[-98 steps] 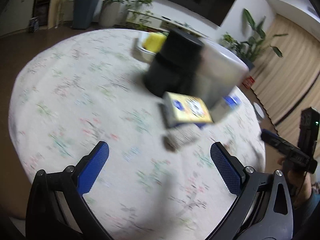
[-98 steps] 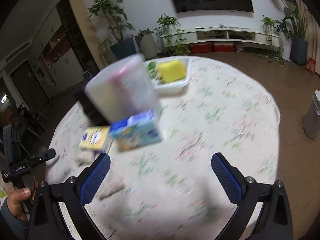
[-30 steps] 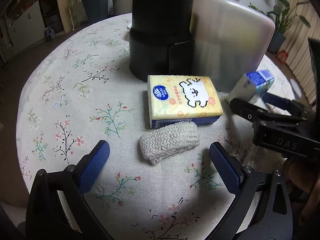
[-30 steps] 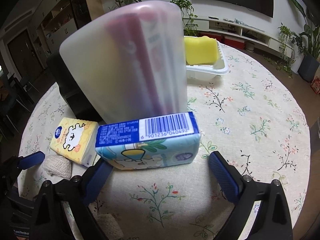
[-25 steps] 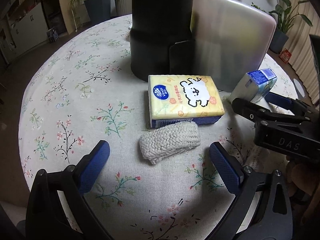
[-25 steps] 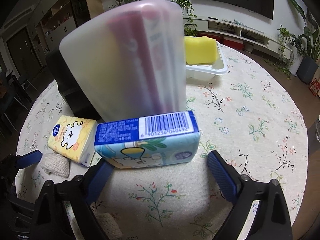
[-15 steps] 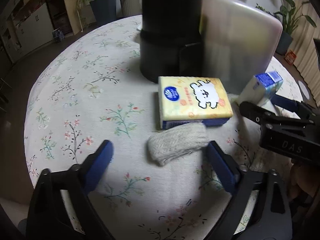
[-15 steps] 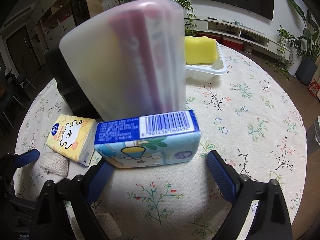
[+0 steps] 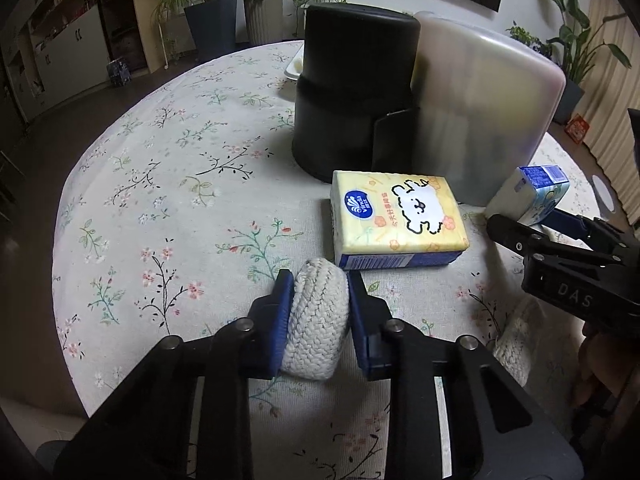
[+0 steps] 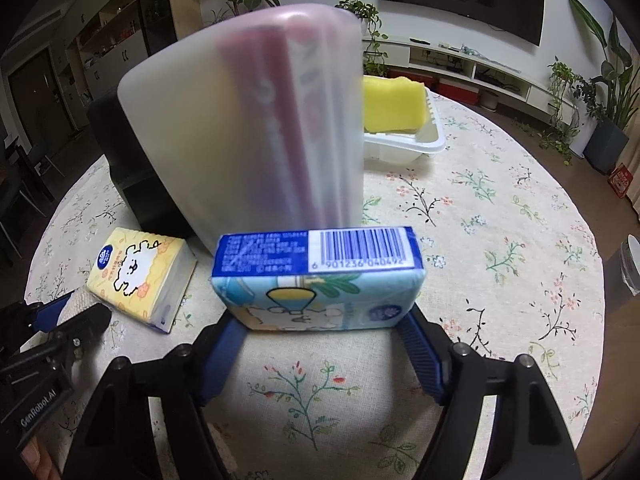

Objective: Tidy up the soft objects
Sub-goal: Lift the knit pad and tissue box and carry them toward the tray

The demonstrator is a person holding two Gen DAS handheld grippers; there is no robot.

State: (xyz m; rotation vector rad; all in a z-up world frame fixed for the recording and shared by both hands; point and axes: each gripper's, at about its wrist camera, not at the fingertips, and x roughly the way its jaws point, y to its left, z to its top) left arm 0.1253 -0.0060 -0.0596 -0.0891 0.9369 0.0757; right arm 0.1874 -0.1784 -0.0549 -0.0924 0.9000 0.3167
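Left wrist view: half a second ago the blue pads stood wide apart on either side of the knitted roll; now the left gripper [image 9: 318, 300] has clenched on that cream knitted roll [image 9: 316, 320], one pad pressed to each flank, and the soft weave bulges a little between them. The roll sits low over the floral tablecloth [image 9: 160, 168], just in front of the yellow tissue pack [image 9: 398, 220], which lies flat before the black cylindrical container [image 9: 352, 88] and the frosted plastic box [image 9: 484, 112]. Whether the roll has left the cloth cannot be told. A second knitted piece [image 9: 516, 344] lies to the right, partly hidden by the other tool.

Right wrist view: the right gripper [image 10: 320, 332] has likewise gone from spread to closed, its pads now pinching the ends of the blue tissue pack [image 10: 318, 276], which stands on edge right against the frosted box. Behind, a yellow sponge [image 10: 392, 104] rests in a white tray [image 10: 404, 146].

Both soft items look secured at once, so the sorting is only starting; the likely next step is lifting each toward a container
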